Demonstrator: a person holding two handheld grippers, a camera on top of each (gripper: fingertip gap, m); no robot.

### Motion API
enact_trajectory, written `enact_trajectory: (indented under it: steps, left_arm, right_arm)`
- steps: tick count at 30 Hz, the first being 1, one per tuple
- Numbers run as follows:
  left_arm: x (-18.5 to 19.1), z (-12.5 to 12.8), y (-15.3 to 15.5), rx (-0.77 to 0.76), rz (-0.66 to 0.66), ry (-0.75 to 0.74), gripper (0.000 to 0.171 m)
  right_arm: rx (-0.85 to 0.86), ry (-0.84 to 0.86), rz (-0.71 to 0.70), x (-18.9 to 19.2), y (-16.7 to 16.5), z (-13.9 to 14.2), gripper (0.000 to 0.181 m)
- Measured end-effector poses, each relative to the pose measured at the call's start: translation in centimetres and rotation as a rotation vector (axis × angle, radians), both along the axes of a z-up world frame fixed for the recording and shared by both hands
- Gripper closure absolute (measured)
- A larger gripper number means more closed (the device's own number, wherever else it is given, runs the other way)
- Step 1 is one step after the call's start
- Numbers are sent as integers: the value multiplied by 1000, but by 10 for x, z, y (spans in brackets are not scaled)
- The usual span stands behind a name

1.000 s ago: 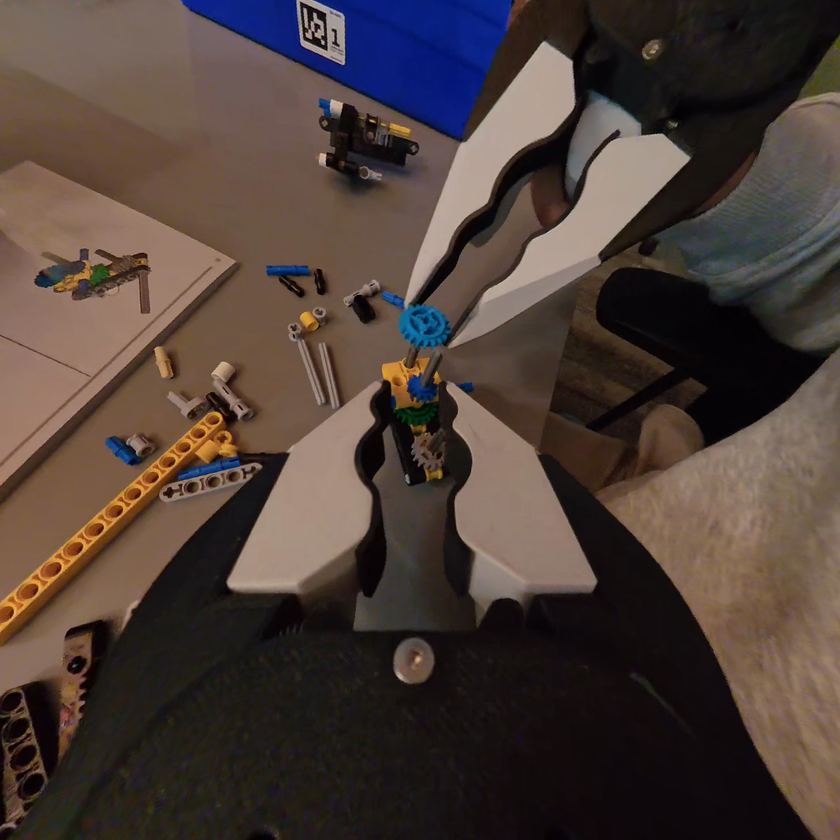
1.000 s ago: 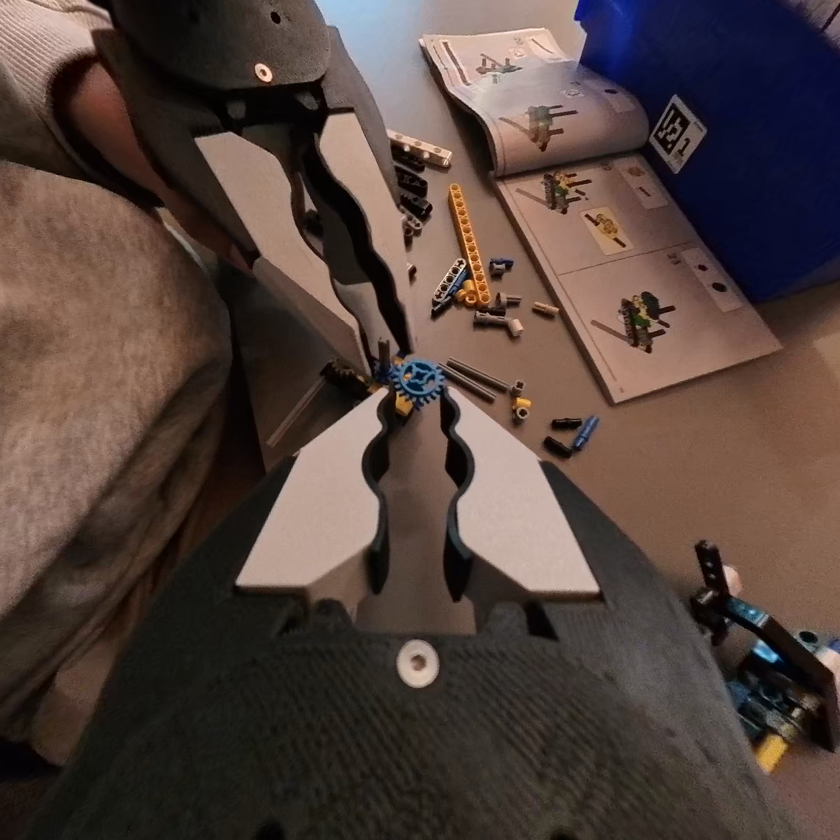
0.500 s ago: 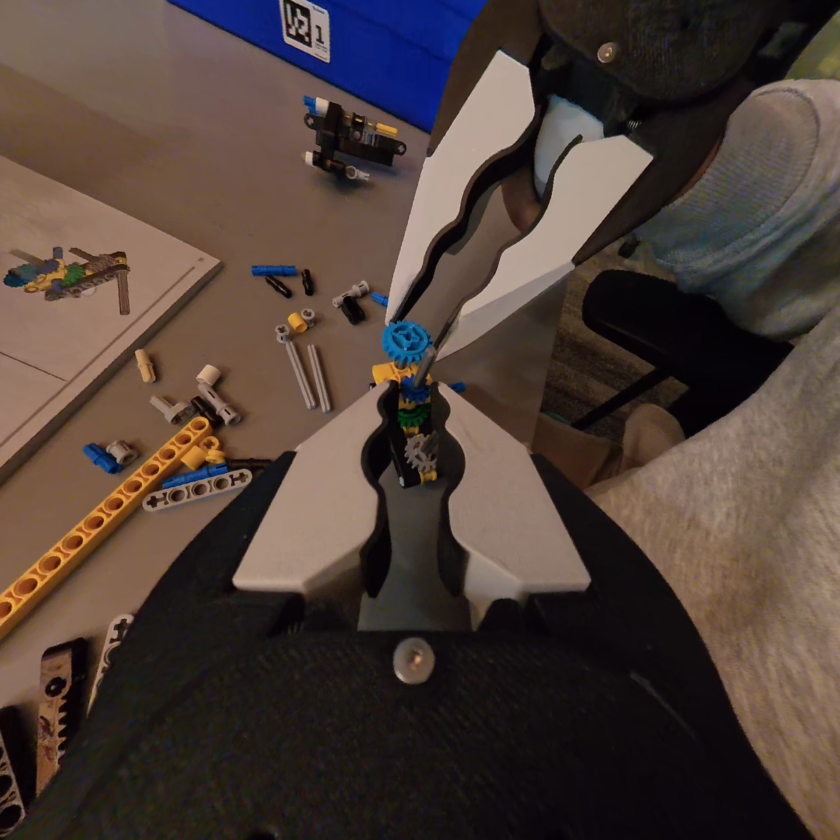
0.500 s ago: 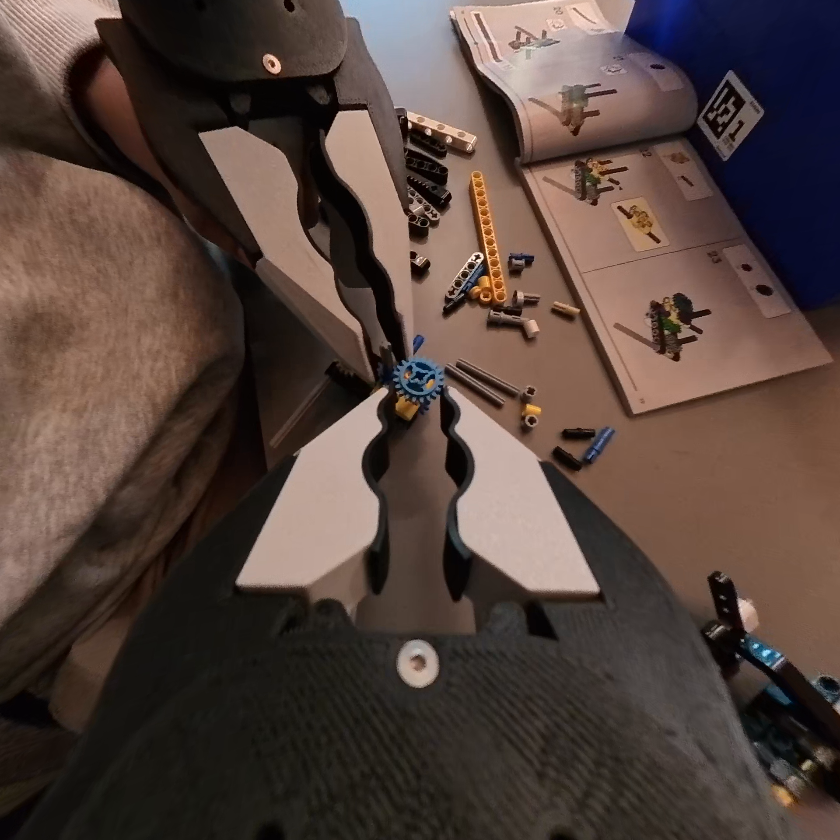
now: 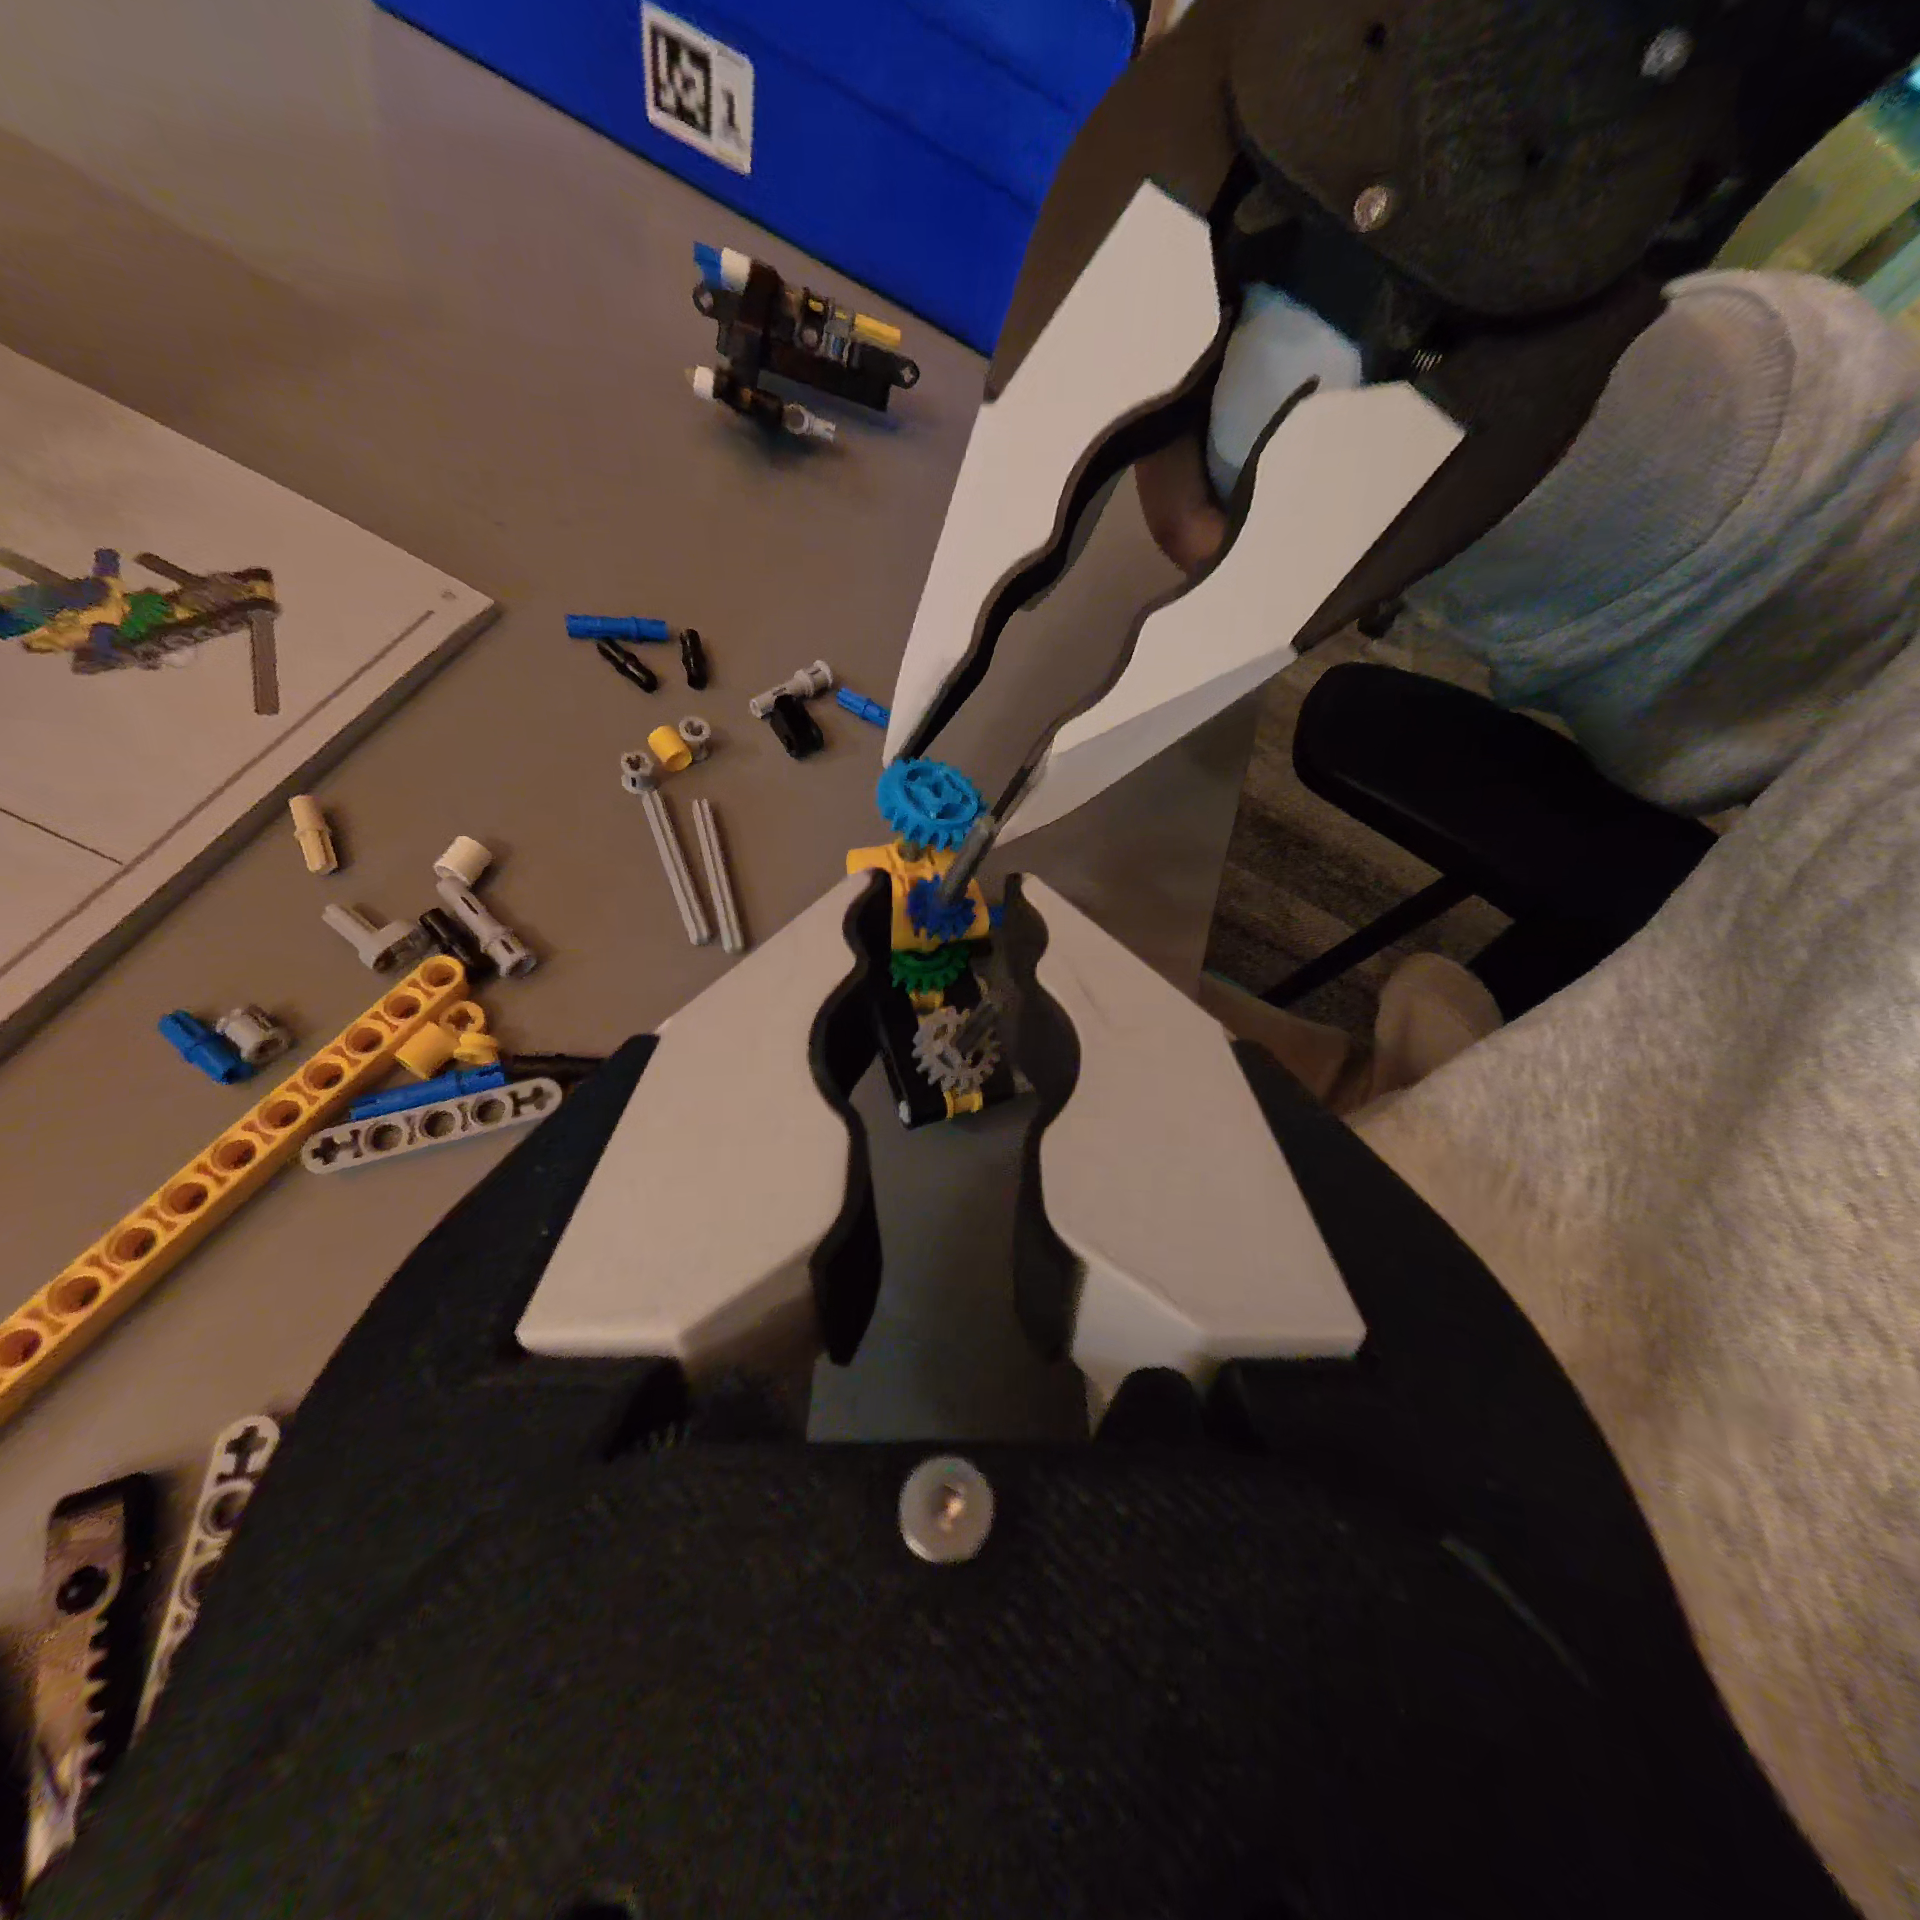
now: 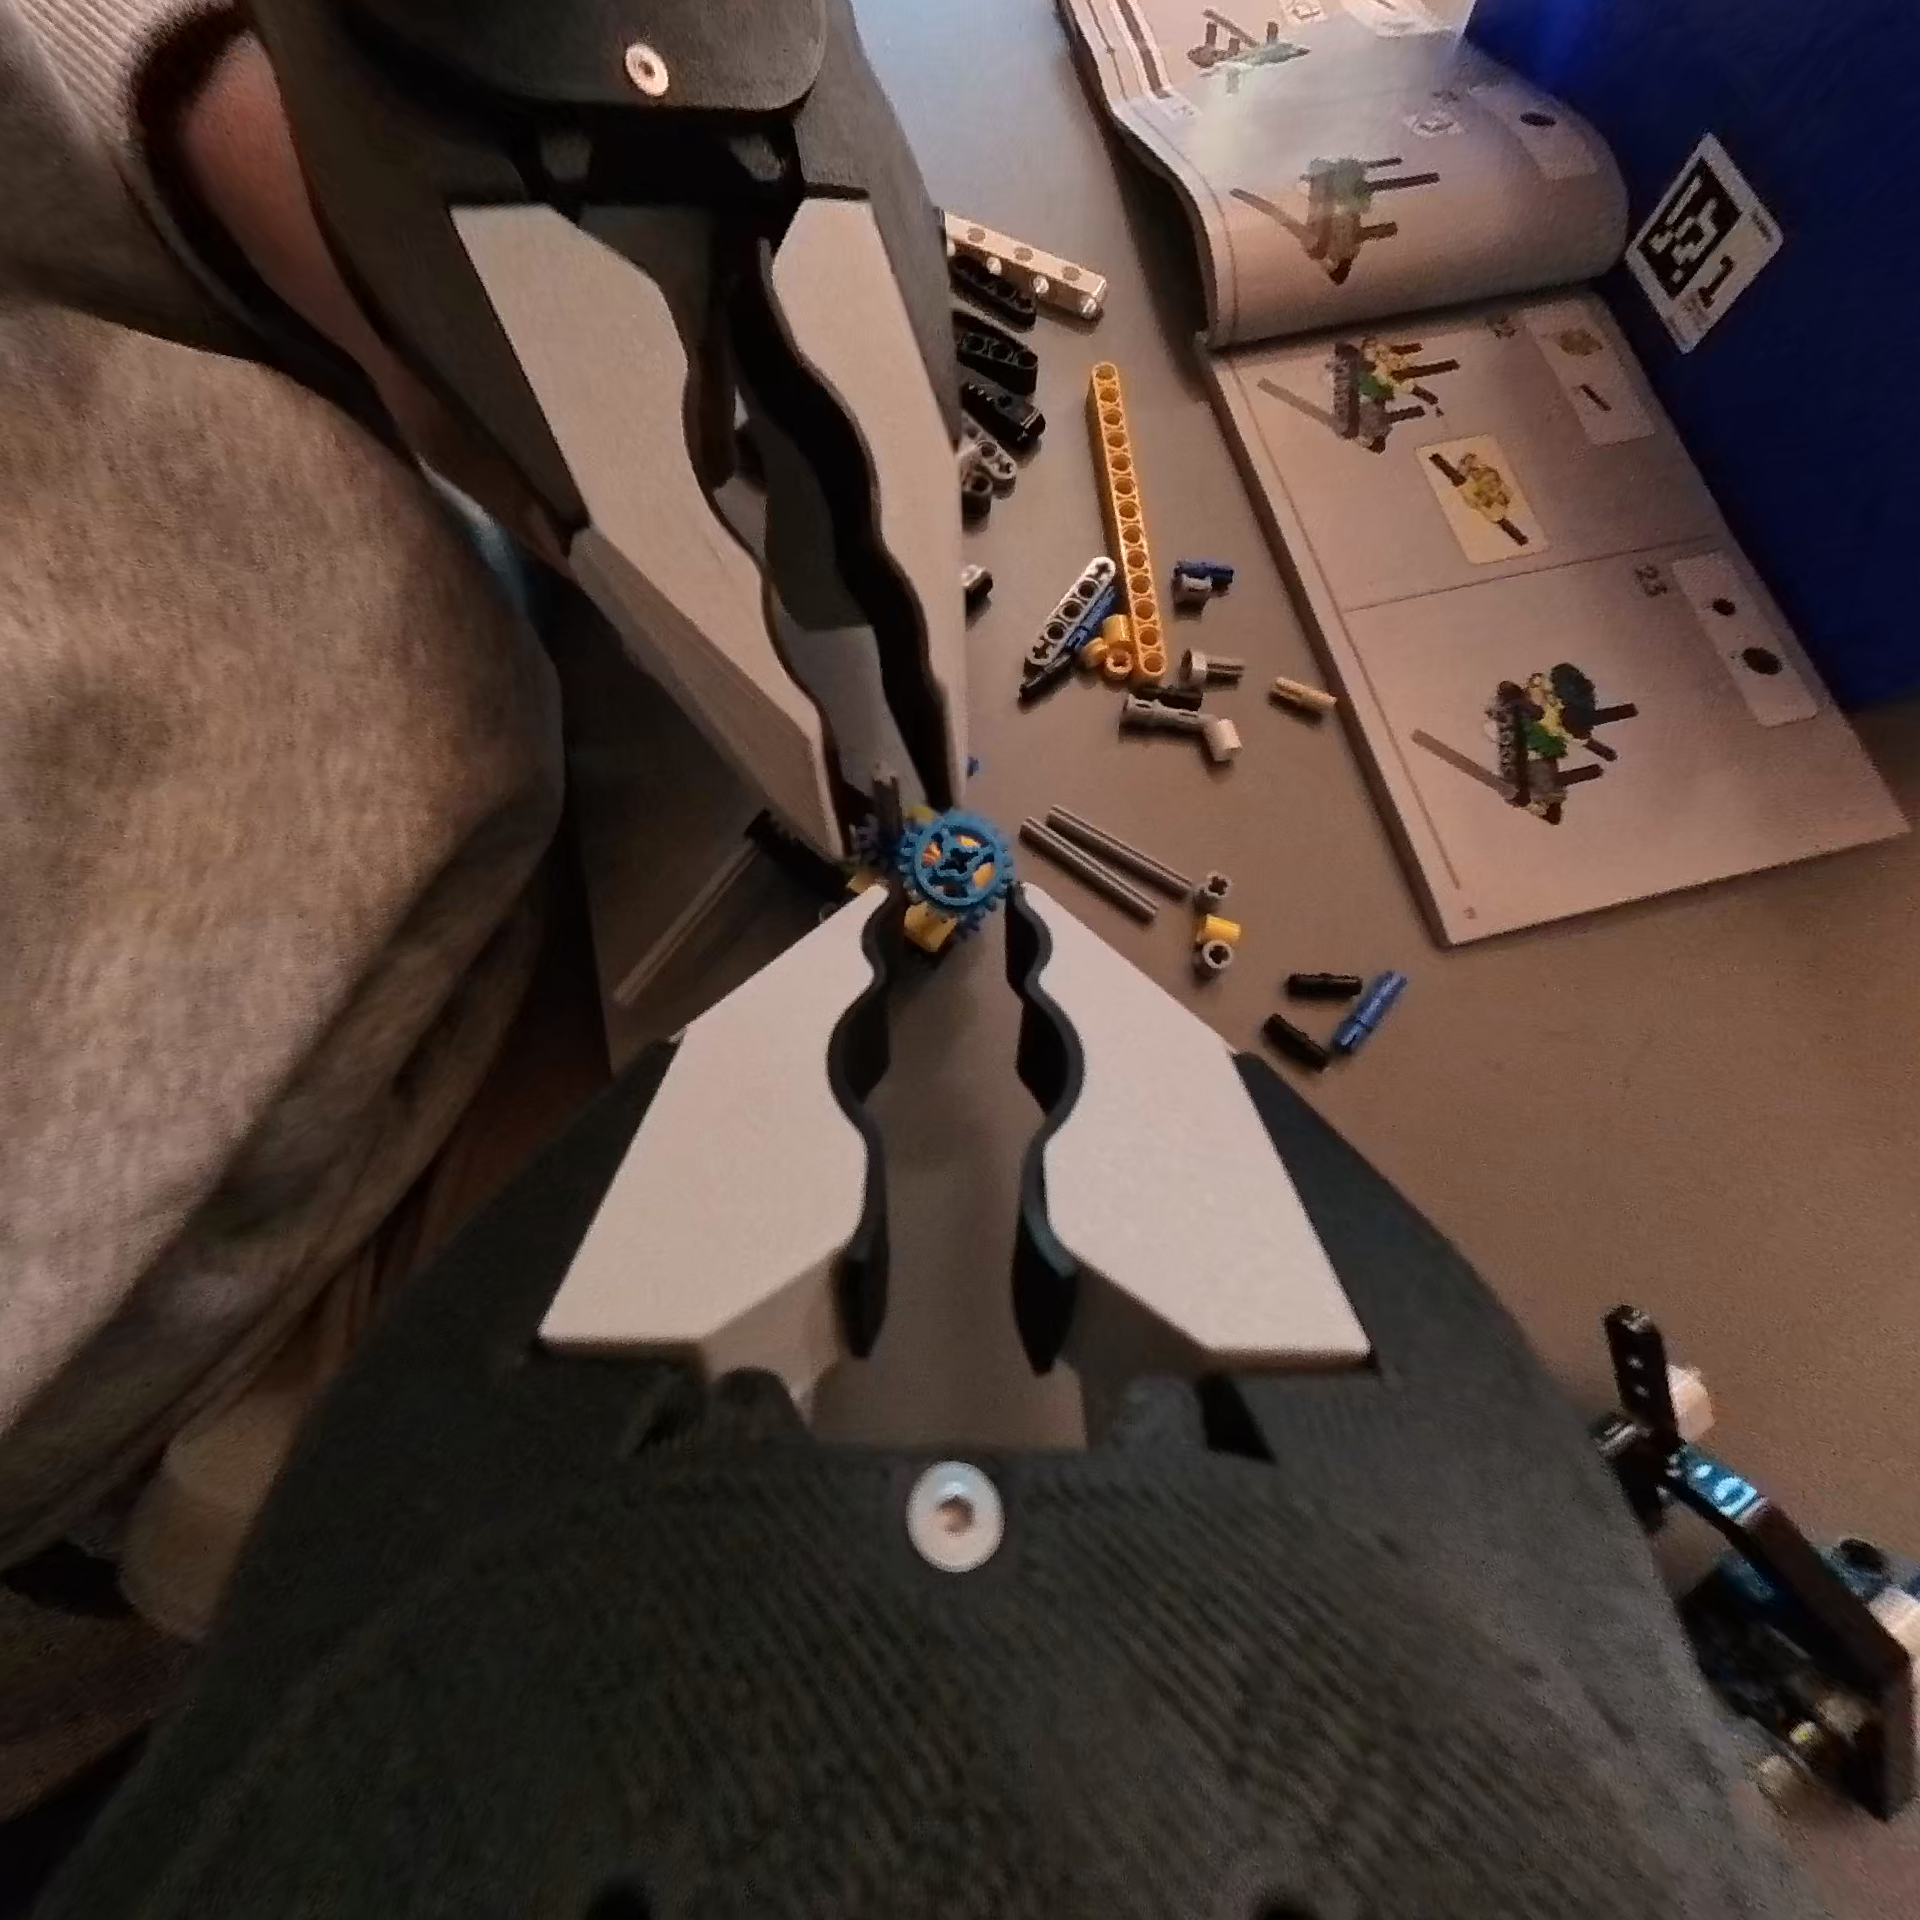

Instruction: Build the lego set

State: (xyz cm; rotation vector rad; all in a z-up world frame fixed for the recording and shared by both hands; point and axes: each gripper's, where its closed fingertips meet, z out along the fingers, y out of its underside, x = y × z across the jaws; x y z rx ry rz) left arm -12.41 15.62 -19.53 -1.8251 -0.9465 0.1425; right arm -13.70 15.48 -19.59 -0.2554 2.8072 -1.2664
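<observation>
We have the left hand-held gripper closed in on the gear assembly, a small black-and-yellow stack with a grey gear low down, a green one above it and a small blue one near the top, held off the counter between the two fingers. Opposite it, the right hand-held gripper meets the same build from the other side, its tips pinched narrow around the big blue gear that sits on top of the assembly; in the left view that gear lies right at the right gripper's tips, beside a grey axle rising from the stack. Whether the right tips truly clamp the gear or only touch it, we cannot tell for certain, but they sit tight against it. On the counter we see the loose parts spread out: a long yellow beam, a short grey beam just beside it, two grey axles side by side, and black and blue pins farther off. The open manual lies to one side, a second small build sits near the blue bin, and a grey sleeve fills the edge of both views.
</observation>
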Motion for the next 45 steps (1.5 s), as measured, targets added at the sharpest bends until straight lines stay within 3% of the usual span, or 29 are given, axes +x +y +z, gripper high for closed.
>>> enact_trajectory:
  steps: [5,15,45]
  left_arm:
    - [-4,22,-2,68,2,80,145]
    - [-11,9,2,-119,3,192,158]
    - [-9,4,3,-117,4,160,161]
  right_arm:
    - [17,9,12,1,0,0,163]
    - [44,19,22,1,-1,0,163]
    - [51,10,23,2,-1,-3,163]
